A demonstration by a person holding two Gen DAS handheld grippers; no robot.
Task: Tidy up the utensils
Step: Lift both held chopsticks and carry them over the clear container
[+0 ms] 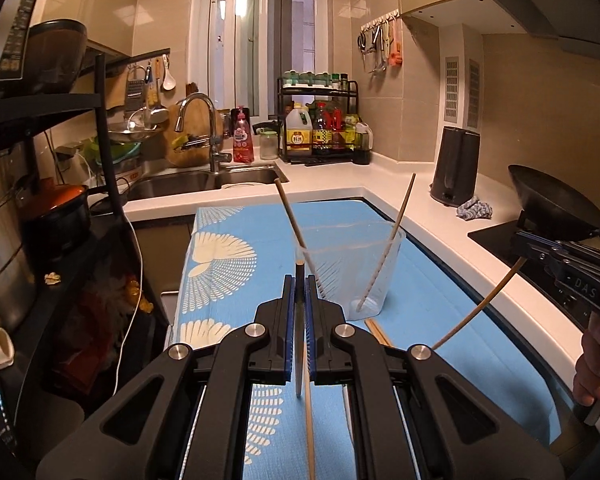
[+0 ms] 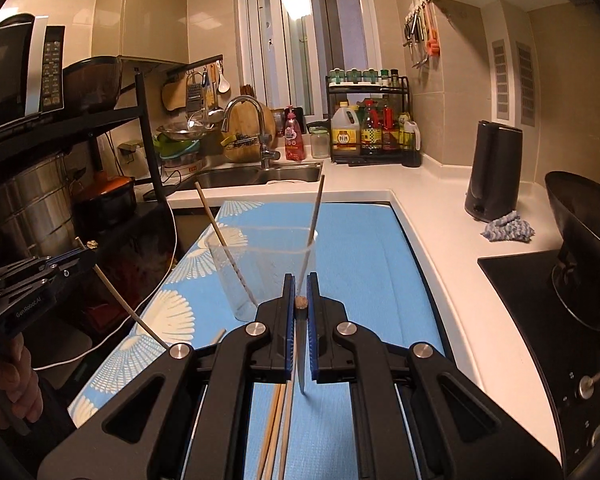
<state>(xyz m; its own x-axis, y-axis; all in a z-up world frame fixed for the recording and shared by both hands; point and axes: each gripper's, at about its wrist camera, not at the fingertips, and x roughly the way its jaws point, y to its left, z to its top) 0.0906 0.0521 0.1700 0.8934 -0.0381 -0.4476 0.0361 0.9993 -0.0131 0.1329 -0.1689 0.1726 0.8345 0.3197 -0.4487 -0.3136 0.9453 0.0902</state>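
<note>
A clear plastic cup (image 1: 370, 264) stands on the blue patterned mat (image 1: 228, 264) with two wooden chopsticks leaning in it. My left gripper (image 1: 299, 280) is shut on a chopstick (image 1: 299, 320), just left of the cup. My right gripper (image 2: 300, 280) is shut on another chopstick (image 2: 300, 303), right in front of the cup (image 2: 260, 268). In the left wrist view the right gripper (image 1: 536, 248) shows at the right with its chopstick (image 1: 480, 304) slanting down. More chopsticks (image 2: 278, 420) lie on the mat below the right gripper.
A sink (image 1: 204, 180) with a tap lies beyond the mat. A condiment rack (image 1: 320, 124) stands at the back. A black kettle (image 2: 492, 168), a cloth (image 2: 508, 230) and a wok (image 2: 584, 224) on the hob are at the right. A black shelf (image 1: 40, 160) with pots stands at the left.
</note>
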